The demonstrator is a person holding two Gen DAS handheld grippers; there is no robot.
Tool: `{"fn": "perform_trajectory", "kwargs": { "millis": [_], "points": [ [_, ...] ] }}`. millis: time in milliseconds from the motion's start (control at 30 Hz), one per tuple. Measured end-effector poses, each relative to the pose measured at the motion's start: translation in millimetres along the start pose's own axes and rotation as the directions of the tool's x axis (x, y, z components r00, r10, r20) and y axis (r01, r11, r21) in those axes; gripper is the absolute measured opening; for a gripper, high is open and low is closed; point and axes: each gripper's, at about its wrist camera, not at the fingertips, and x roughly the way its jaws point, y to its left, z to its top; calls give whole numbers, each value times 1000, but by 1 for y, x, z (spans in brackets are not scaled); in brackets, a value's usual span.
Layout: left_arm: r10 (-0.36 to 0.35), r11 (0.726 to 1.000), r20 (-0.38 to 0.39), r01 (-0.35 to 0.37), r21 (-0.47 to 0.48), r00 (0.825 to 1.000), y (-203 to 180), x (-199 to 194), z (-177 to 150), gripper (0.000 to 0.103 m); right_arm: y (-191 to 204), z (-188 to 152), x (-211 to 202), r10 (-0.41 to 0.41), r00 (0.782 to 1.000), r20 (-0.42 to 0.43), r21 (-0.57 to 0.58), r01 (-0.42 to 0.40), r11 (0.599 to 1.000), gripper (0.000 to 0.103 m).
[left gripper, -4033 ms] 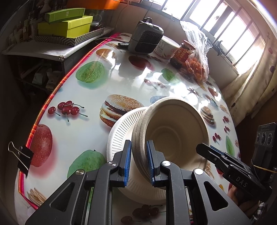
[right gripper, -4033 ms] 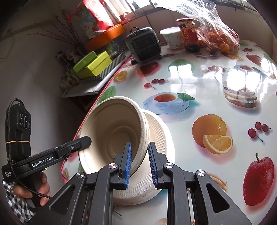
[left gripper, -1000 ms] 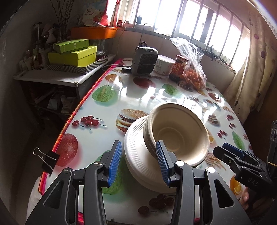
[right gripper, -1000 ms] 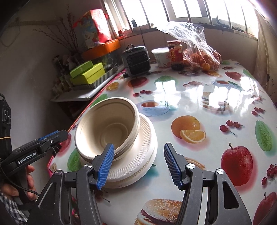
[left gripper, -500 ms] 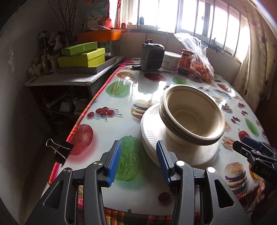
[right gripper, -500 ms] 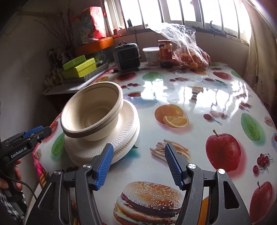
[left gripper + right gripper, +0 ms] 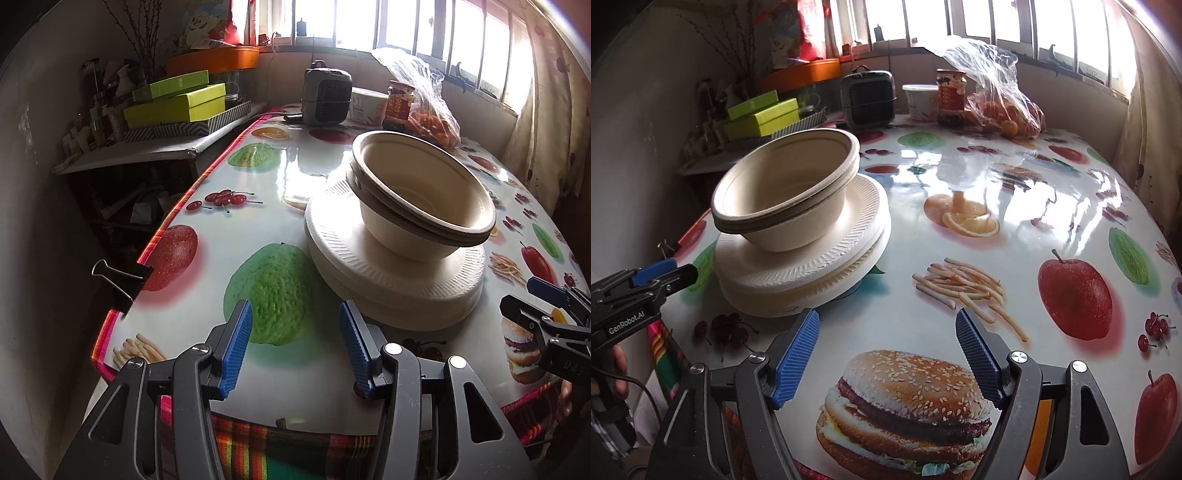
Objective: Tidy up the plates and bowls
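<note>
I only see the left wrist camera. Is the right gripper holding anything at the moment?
Observer: No. The right gripper has just been opening its jaws, and nothing is between them. Only the printed burger on the tablecloth shows below.
Operator: How close is it to the plates?
Observer: The plates sit beyond and to the left of its left finger, not touching it, with the bowls on top.

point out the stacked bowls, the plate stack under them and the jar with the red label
stacked bowls [image 7: 421,184], left wrist view, inner wall of the top bowl
plate stack [image 7: 827,266], right wrist view, ribbed rim of the top plate
jar with the red label [image 7: 950,99], right wrist view, its label
</note>
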Motion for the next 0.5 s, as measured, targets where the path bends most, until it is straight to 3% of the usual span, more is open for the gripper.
{"fn": "perform_trajectory", "kwargs": {
  "millis": [500],
  "points": [
    [5,1000,-45,-5,12,999,-7,16,-13,52,7,-5,16,-64,997,-36,-23,63,998,85]
  ]
}}
